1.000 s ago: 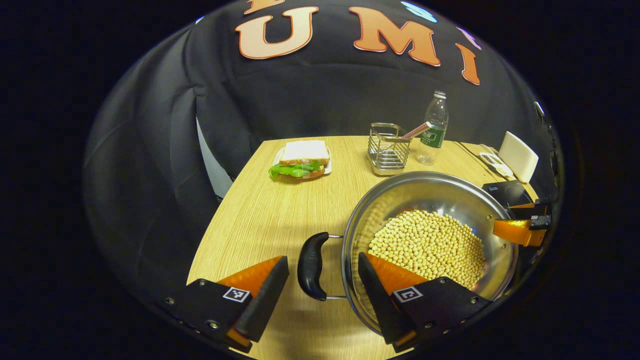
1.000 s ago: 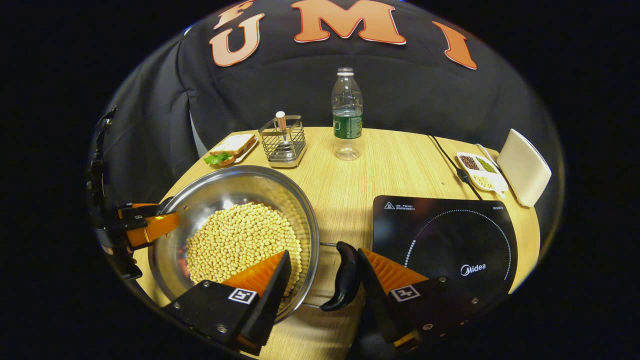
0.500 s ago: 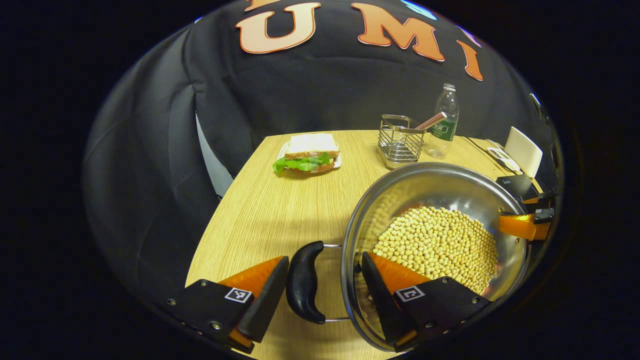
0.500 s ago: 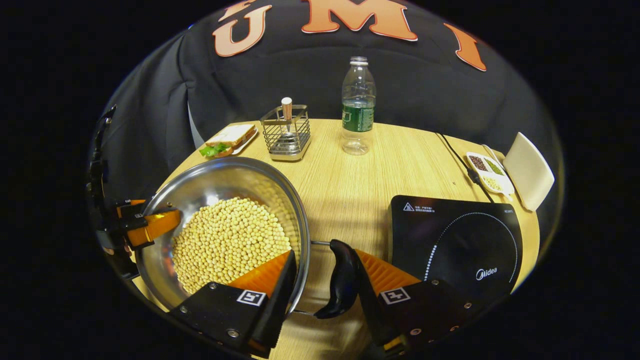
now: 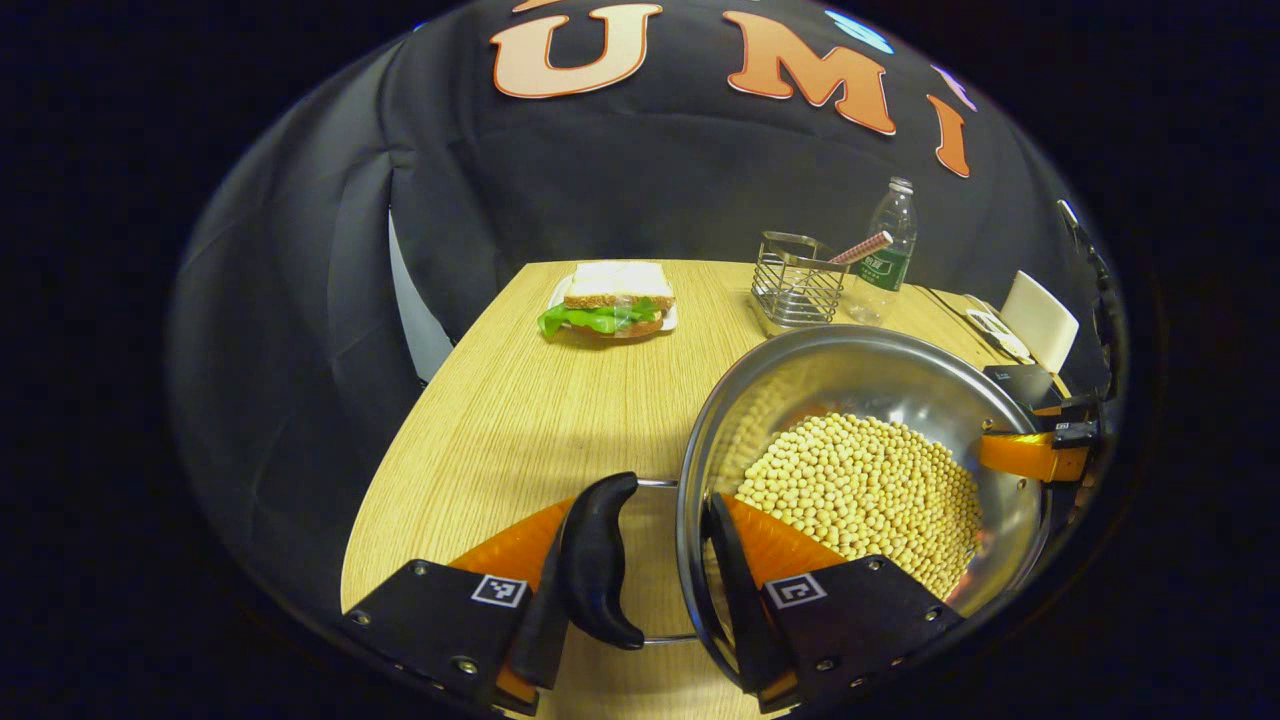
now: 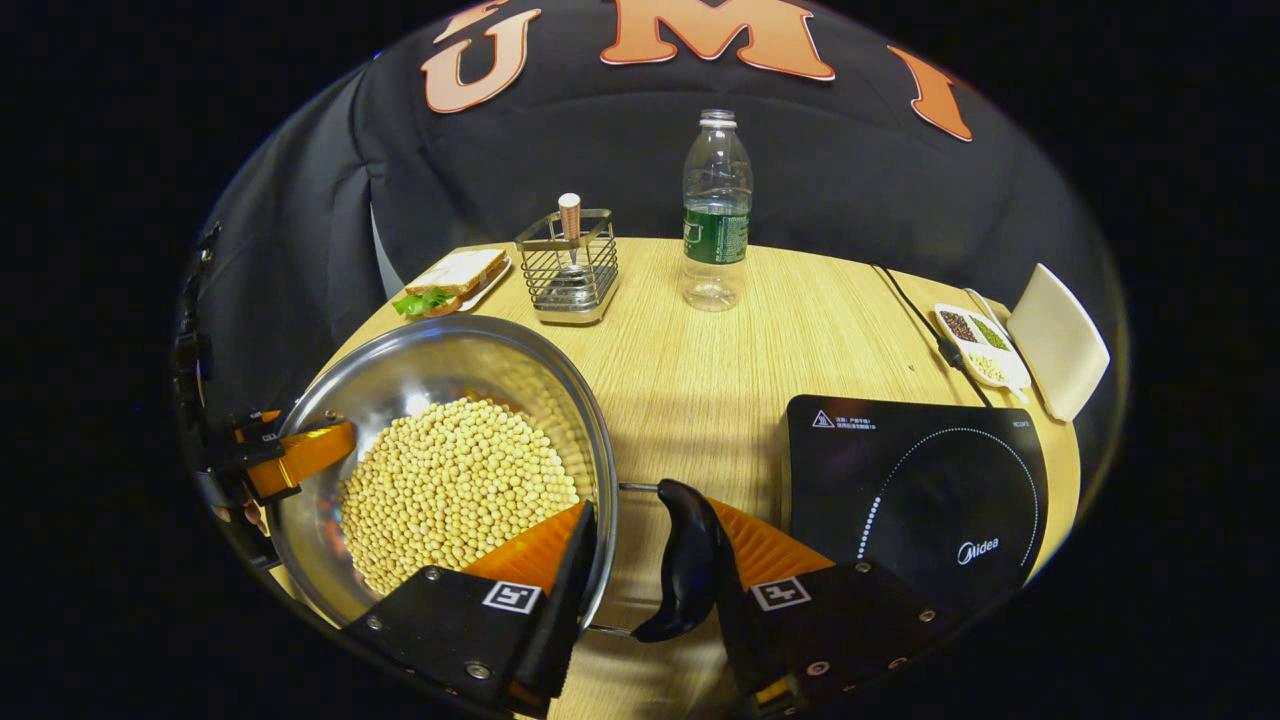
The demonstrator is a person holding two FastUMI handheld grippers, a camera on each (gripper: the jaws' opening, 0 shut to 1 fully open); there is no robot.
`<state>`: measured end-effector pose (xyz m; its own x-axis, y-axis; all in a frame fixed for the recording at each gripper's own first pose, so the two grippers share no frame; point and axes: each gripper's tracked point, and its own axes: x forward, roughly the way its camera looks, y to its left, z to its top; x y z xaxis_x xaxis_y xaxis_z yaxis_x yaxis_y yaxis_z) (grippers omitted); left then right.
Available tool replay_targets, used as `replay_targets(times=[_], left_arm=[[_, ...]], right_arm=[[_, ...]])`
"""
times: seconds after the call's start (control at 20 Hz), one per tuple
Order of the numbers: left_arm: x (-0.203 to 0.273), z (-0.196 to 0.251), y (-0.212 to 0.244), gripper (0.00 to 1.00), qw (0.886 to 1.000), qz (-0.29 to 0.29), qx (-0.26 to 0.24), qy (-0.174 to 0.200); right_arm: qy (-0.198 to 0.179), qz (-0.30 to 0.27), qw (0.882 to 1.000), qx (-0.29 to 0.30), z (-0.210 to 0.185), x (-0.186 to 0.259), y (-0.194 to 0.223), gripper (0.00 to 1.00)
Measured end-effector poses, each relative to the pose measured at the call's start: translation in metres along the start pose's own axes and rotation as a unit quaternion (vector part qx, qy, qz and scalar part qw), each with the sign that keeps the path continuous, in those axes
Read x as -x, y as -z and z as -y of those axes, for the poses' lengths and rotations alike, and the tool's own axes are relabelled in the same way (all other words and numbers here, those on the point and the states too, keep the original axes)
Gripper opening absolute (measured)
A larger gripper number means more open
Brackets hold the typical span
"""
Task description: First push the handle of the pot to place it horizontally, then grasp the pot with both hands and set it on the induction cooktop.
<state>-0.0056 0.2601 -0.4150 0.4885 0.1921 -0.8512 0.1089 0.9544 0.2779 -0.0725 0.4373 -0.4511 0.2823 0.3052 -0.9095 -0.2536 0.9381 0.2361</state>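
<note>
Both handles are lying level, so the grasp step is under way: the left gripper (image 5: pixel 640 570) and right gripper (image 6: pixel 650 570) are each straddling a handle and the rim of the soybean-filled pot (image 6: pixel 470 370), jaws narrowed but not visibly clamped. The pot is sitting on the table (image 6: pixel 700 370) beside the induction cooktop (image 6: pixel 915 490); next they need to squeeze, then lift evenly.

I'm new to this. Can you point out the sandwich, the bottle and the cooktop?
sandwich (image 5: pixel 612 287), left gripper view, top bread slice.
bottle (image 6: pixel 716 236), right gripper view, its label.
induction cooktop (image 6: pixel 930 490), right gripper view, glass surface.
</note>
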Motion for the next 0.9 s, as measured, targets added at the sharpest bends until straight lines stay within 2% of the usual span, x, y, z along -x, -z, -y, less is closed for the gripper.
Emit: replay_targets(times=[0.15, 0.2, 0.25, 0.35, 0.45, 0.65, 0.75, 0.8, 0.9], left_arm=[[0.001, -0.001, 0.002, 0.71, 1.000, -0.003, -0.002, -0.006], [-0.001, -0.001, 0.000, 0.67, 1.000, 0.000, 0.003, -0.010], [0.002, -0.001, -0.003, 0.71, 1.000, 0.004, 0.006, -0.015], [0.001, -0.002, -0.009, 0.64, 0.999, 0.021, 0.023, -0.025], [0.003, 0.006, -0.004, 0.65, 0.999, 0.014, 0.036, -0.031], [0.016, 0.018, -0.004, 0.64, 0.998, 0.019, 0.028, -0.051], [0.033, 0.022, -0.016, 0.64, 0.998, 0.029, 0.027, -0.056], [0.043, 0.025, -0.020, 0.67, 0.997, 0.035, 0.022, -0.058], [0.069, 0.032, -0.029, 0.64, 0.997, 0.055, 0.007, -0.061]], right_arm=[[0.000, 0.003, 1.000, 0.003, 0.000, 0.000, -0.001, 0.61], [0.000, 0.003, 1.000, 0.001, -0.001, -0.001, 0.000, 0.60], [-0.001, 0.003, 1.000, 0.002, -0.001, -0.001, -0.001, 0.59], [-0.007, 0.001, 1.000, 0.009, 0.000, 0.000, 0.001, 0.57], [-0.011, -0.002, 1.000, 0.009, -0.001, -0.004, 0.000, 0.57], [-0.028, -0.008, 1.000, -0.001, -0.002, -0.007, 0.004, 0.55], [-0.032, 0.004, 0.999, 0.004, 0.001, -0.005, 0.003, 0.55], [-0.032, 0.012, 0.999, 0.004, 0.004, -0.001, -0.001, 0.55], [-0.034, 0.026, 0.999, -0.004, 0.013, 0.002, -0.009, 0.55]])
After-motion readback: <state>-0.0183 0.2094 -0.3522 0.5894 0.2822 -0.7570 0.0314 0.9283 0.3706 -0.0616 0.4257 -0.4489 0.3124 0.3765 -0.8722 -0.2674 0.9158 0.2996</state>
